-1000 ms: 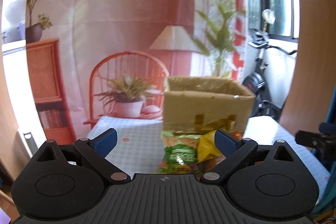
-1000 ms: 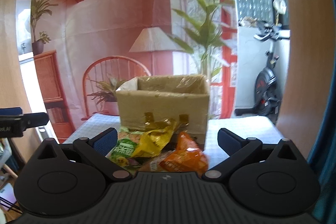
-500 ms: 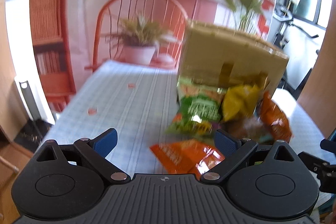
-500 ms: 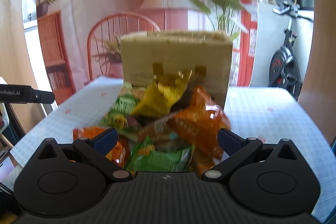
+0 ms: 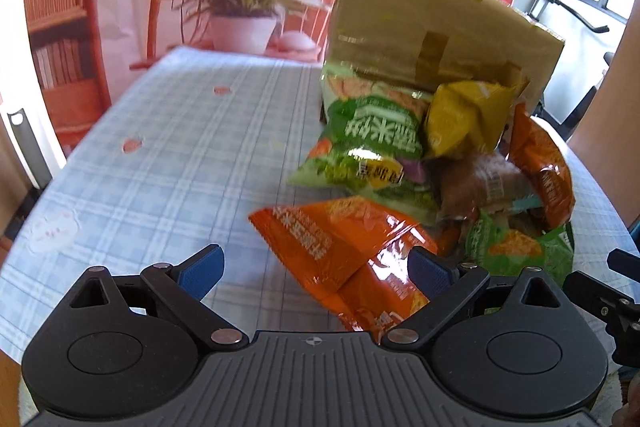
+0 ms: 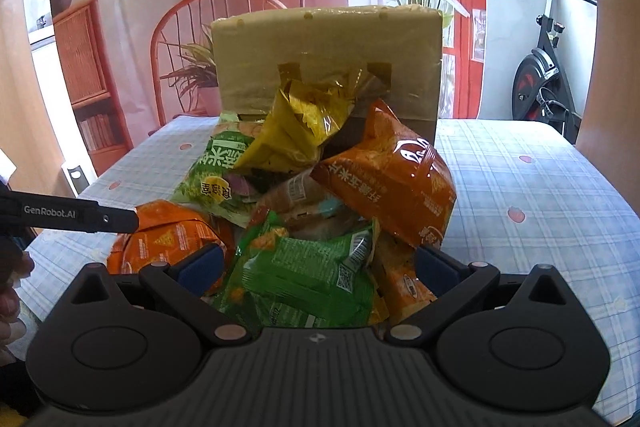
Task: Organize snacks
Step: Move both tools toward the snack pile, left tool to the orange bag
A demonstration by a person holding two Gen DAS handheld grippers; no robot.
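Both pairs of fingers spread wide, empty: left gripper (image 5: 315, 269) and right gripper (image 6: 318, 265) above the snack bags (image 6: 320, 195).

Both hand-held grippers (image 5: 316, 269) (image 6: 318, 267) wide apart

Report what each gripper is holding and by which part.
Nothing is held. The left gripper is open over an orange bag; the right gripper is open around a green bag, pads not closed on it.
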